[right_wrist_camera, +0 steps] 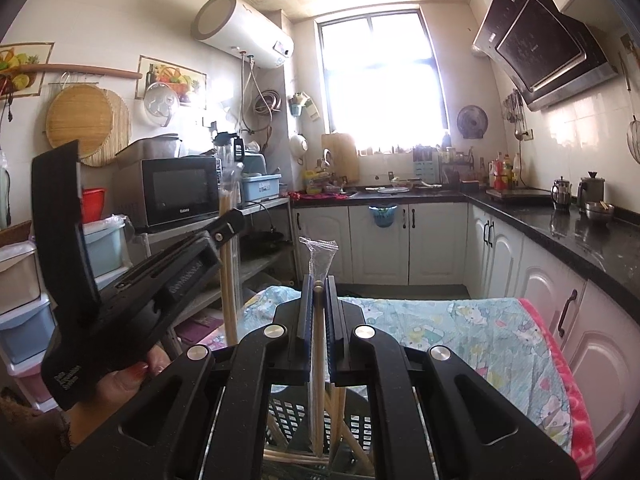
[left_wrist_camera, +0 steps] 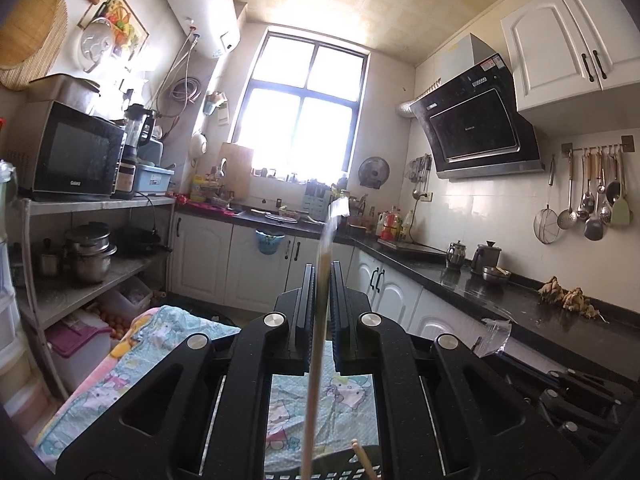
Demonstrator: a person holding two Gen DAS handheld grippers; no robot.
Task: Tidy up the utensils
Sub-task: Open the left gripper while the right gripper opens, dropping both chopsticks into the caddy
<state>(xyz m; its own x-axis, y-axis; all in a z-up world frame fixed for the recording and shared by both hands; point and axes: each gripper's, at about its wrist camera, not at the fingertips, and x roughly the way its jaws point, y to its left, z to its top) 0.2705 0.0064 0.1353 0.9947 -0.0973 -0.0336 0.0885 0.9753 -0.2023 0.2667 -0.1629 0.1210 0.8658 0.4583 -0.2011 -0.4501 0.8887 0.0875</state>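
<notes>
My left gripper (left_wrist_camera: 321,280) is shut on a pair of wrapped wooden chopsticks (left_wrist_camera: 325,248), held upright with the clear wrapper tip sticking up. It also shows from the side in the right wrist view (right_wrist_camera: 228,224), with its chopsticks (right_wrist_camera: 230,280) standing upright. My right gripper (right_wrist_camera: 319,292) is shut on another wrapped chopstick pair (right_wrist_camera: 319,344), whose clear wrapper (right_wrist_camera: 320,256) pokes above the fingers. Below both grippers lies a black slotted basket (right_wrist_camera: 292,416) with several loose wooden chopsticks (right_wrist_camera: 352,444) in it.
A table with a Hello Kitty cloth (right_wrist_camera: 480,332) lies beneath. A black counter (right_wrist_camera: 580,236) runs along the right with kettles. Hanging ladles (left_wrist_camera: 592,204) are on the right wall. A shelf with a microwave (left_wrist_camera: 68,156) stands at the left.
</notes>
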